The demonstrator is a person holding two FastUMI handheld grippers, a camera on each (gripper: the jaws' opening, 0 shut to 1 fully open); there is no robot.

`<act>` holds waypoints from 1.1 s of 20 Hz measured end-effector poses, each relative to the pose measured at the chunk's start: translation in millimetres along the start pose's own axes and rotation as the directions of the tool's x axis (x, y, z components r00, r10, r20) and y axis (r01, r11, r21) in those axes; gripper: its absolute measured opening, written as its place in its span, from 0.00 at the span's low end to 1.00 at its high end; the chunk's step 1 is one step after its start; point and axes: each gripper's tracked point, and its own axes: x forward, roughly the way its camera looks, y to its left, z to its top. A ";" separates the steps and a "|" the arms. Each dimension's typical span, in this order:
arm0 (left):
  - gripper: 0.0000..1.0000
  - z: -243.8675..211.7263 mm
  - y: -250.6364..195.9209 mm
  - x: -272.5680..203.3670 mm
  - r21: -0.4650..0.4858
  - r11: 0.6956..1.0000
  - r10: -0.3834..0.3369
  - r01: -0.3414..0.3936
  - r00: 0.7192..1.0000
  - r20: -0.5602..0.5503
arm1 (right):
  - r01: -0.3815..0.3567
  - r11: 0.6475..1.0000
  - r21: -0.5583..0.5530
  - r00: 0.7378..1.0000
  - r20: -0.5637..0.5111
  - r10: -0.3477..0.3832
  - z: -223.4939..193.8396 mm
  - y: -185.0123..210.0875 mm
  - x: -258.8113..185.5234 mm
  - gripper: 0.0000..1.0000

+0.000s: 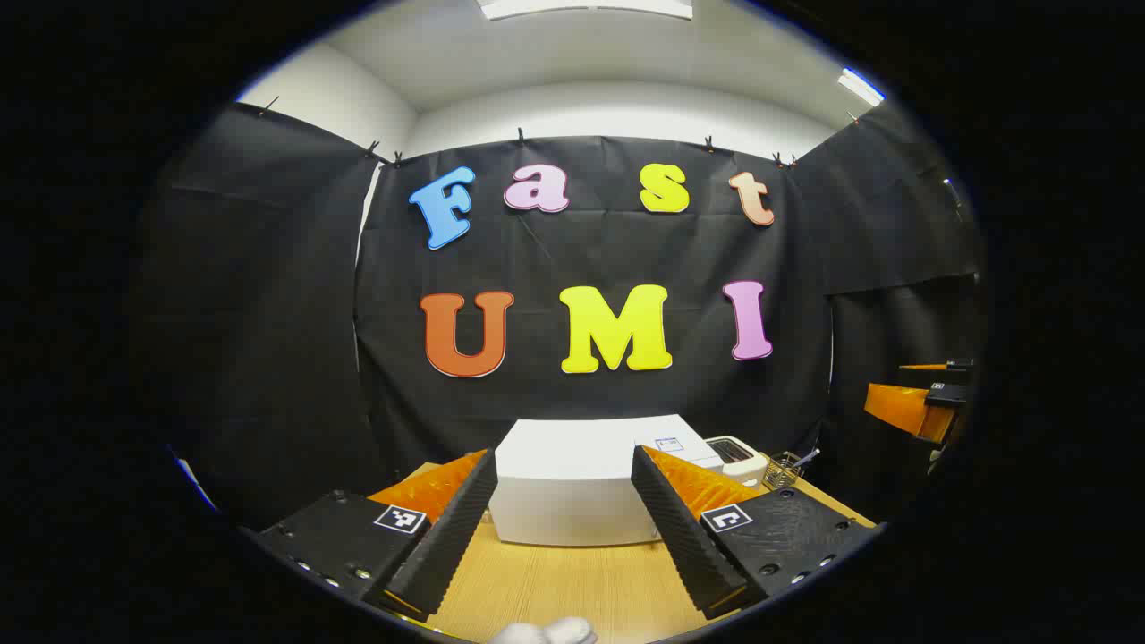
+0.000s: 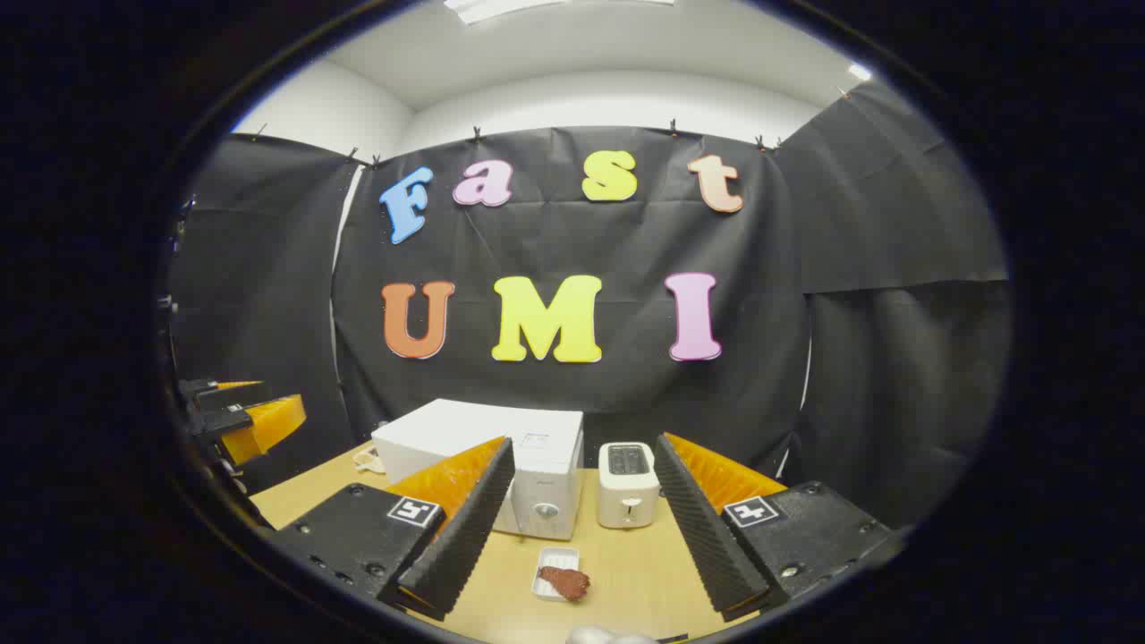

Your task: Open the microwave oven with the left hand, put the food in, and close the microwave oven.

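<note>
A white microwave oven (image 1: 577, 483) stands shut at the back of the wooden table (image 1: 572, 586); the right gripper view has it (image 2: 487, 470) left of centre. My left gripper (image 1: 572, 546) hangs open in front of it, some way off, with nothing between its fingers. In the right gripper view a small white tray with a brown piece of food (image 2: 562, 579) lies on the table in front of the microwave. My right gripper (image 2: 577, 546) is open above and just short of that tray. The other gripper (image 2: 241, 416) shows at the far left of that view, and at the far right (image 1: 921, 402) of the left gripper view.
A white toaster (image 2: 626, 495) stands right of the microwave, seen also in the left gripper view (image 1: 735, 456). A small wire basket (image 1: 784, 469) sits beyond it near the back right. Black cloth walls close the booth behind and at both sides.
</note>
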 end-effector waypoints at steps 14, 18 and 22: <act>0.96 -3.9 -7.2 9.1 0.029 1.000 0.003 -0.003 1.000 0.005 | 0.017 1.000 0.003 1.000 0.001 -0.017 -2.9 -13.6 6.2 1.00; 0.96 -14.0 -12.5 16.3 0.026 1.000 0.003 -0.003 1.000 -0.011 | 0.020 1.000 -0.012 1.000 0.005 -0.020 -1.5 -21.4 10.8 1.00; 0.96 -24.2 -24.8 26.1 0.047 0.999 -0.007 0.008 1.000 -0.010 | 0.024 1.000 -0.012 1.000 0.007 -0.024 -1.4 -30.3 15.6 1.00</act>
